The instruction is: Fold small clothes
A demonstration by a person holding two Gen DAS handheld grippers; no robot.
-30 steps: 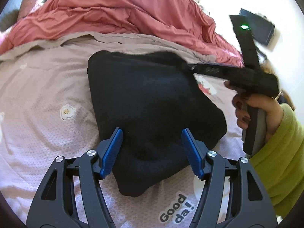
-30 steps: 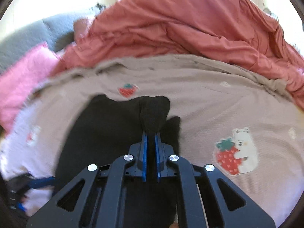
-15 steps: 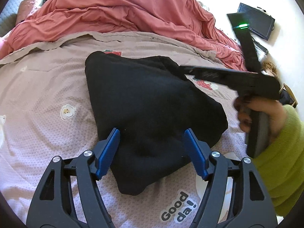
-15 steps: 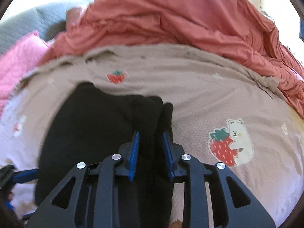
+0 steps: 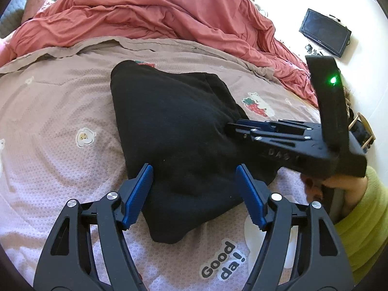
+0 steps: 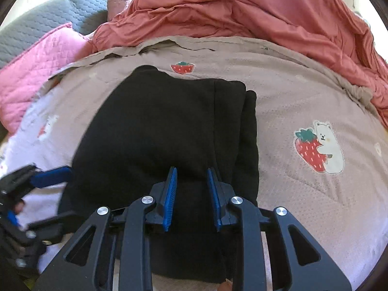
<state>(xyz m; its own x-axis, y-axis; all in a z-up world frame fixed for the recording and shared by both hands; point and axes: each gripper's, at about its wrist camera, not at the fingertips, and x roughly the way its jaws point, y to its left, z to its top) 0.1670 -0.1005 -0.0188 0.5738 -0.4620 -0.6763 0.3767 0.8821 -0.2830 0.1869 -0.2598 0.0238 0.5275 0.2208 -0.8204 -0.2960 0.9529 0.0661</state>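
A black garment (image 5: 174, 131) lies folded on the pink-grey bed sheet (image 5: 55, 111); it also shows in the right wrist view (image 6: 155, 133), with a folded edge on its right side. My left gripper (image 5: 195, 184) is open, its blue pads on either side of the garment's near corner, holding nothing. My right gripper (image 6: 191, 189) is open and empty, low over the garment's near part. The right gripper (image 5: 232, 128) shows in the left wrist view at the garment's right edge. The left gripper's blue fingers (image 6: 51, 177) show in the right wrist view at left.
A rumpled red duvet (image 5: 155, 12) is piled along the far side of the bed. A pink quilted pillow (image 6: 41, 58) and a grey one (image 6: 48, 19) lie at far left. A dark screen (image 5: 325, 35) sits on the floor at right.
My right gripper has opened and let go of the garment's edge, which now lies folded flat. It has drawn back toward me. The left gripper has stayed open in place.
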